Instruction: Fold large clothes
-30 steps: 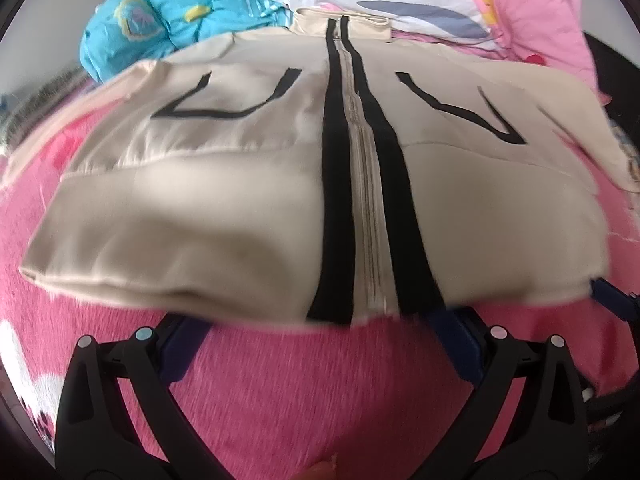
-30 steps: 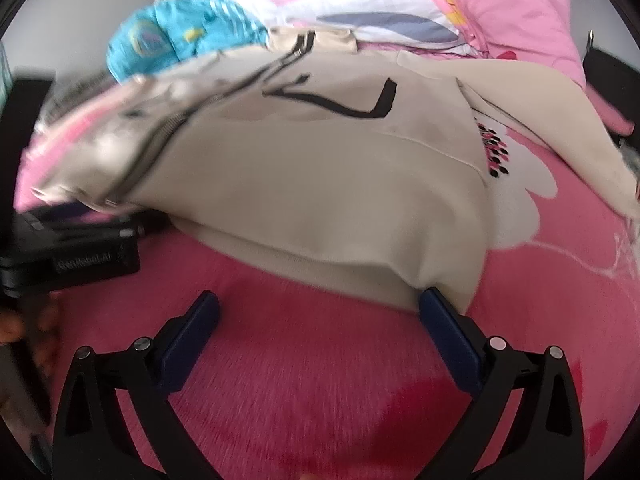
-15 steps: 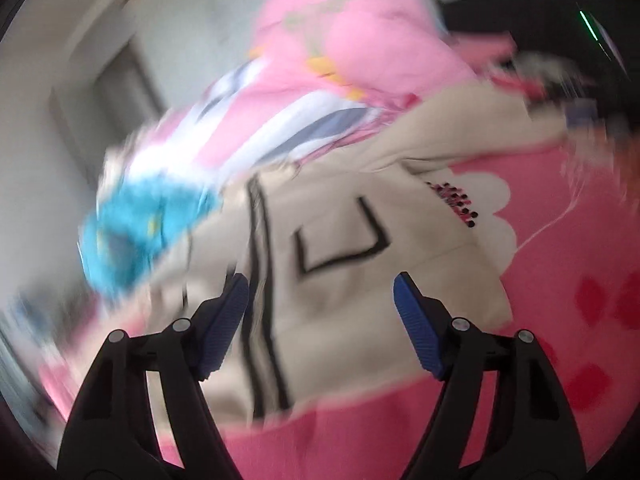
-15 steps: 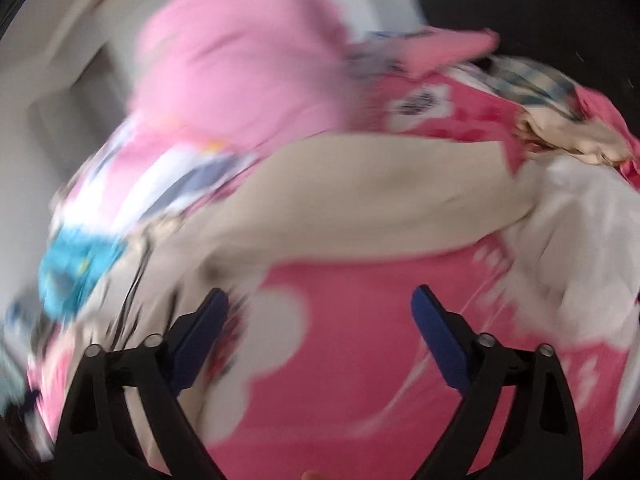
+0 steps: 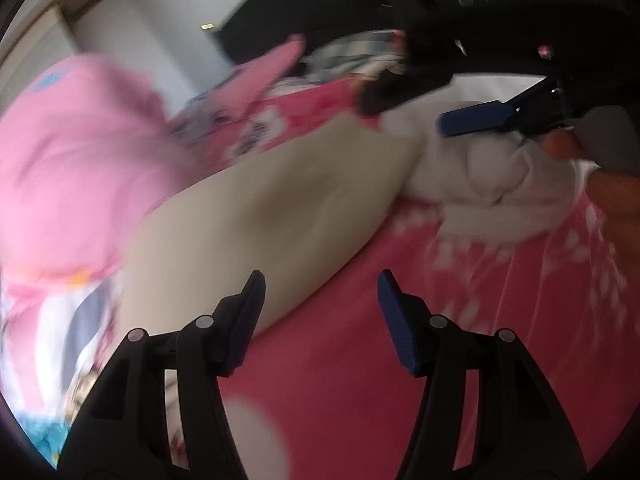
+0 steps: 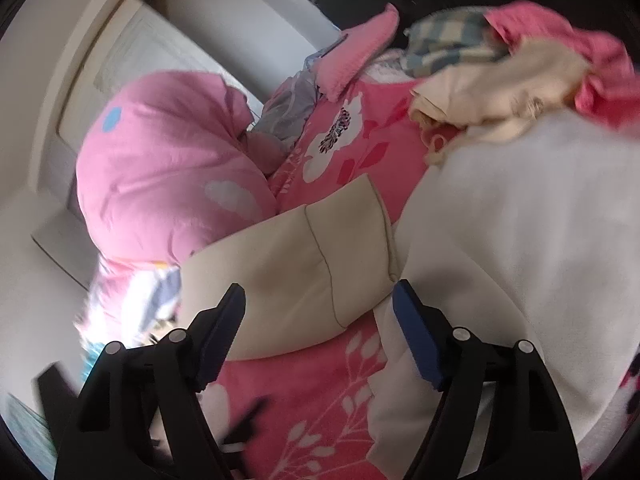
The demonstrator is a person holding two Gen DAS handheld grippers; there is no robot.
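Observation:
The beige jacket's sleeve (image 5: 280,208) lies across the pink floral bedspread (image 5: 340,380). My left gripper (image 5: 320,302) hovers over the sleeve's near edge with its jaws closing; only bedspread shows between them, and the left fingertip is over the sleeve. In the right wrist view the sleeve's cuff (image 6: 324,248) lies just ahead of and between the fingers of my right gripper (image 6: 318,300), whose jaws are closing without the pads touching it. That gripper's blue pad (image 5: 472,119) also shows at the upper right of the left wrist view, held by a hand (image 5: 560,146).
A white garment (image 6: 520,240) lies bunched right beside the cuff. A pink quilt (image 6: 168,172) is heaped at the left. A pile of mixed clothes (image 6: 500,72) sits at the far right of the bed. A pale wall (image 6: 240,32) stands behind.
Both grippers swung away from the jacket's body and hem, rightward along the bed to its sleeve, rolling as they went. Both pairs of jaws have narrowed.

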